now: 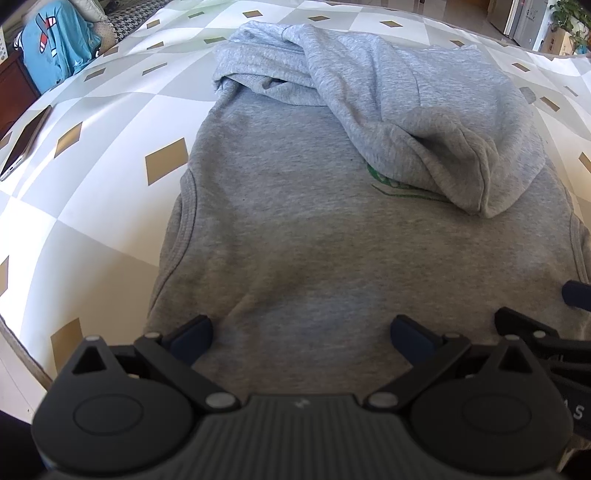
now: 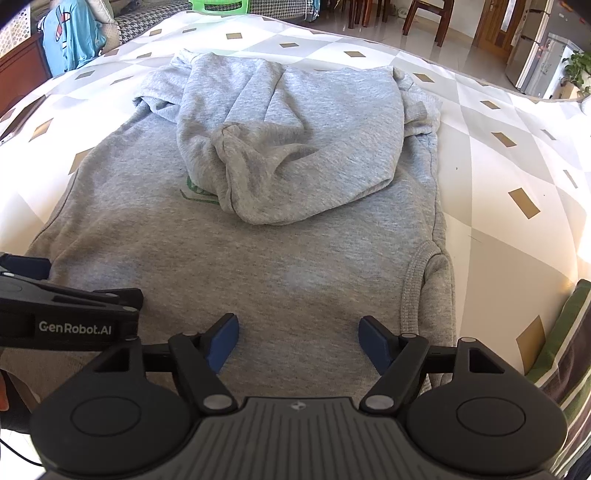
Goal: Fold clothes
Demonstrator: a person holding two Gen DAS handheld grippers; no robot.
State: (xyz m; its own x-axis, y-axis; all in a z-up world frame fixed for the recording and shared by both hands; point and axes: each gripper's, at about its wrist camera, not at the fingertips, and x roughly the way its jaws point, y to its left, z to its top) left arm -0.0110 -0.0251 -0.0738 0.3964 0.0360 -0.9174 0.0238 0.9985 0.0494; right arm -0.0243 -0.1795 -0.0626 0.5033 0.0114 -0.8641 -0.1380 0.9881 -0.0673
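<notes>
A grey hoodie (image 1: 295,229) lies flat on a checked bed cover, hem nearest me, its sleeves and hood folded in over the chest and hiding most of a green print (image 1: 391,184). My left gripper (image 1: 301,338) stands open over the hem, left of centre, with only flat cloth under its blue pads. My right gripper (image 2: 297,341) is open over the hem's right part of the same hoodie (image 2: 258,240), nothing pinched between its pads. Each gripper shows at the edge of the other's view, side by side.
The checked cover (image 1: 110,206) spreads around the hoodie. A closed laptop (image 1: 26,142) lies at the left edge of the bed. A blue garment (image 1: 59,40) hangs beyond the far left corner. Chairs (image 2: 428,18) and a fridge (image 2: 535,62) stand behind the bed.
</notes>
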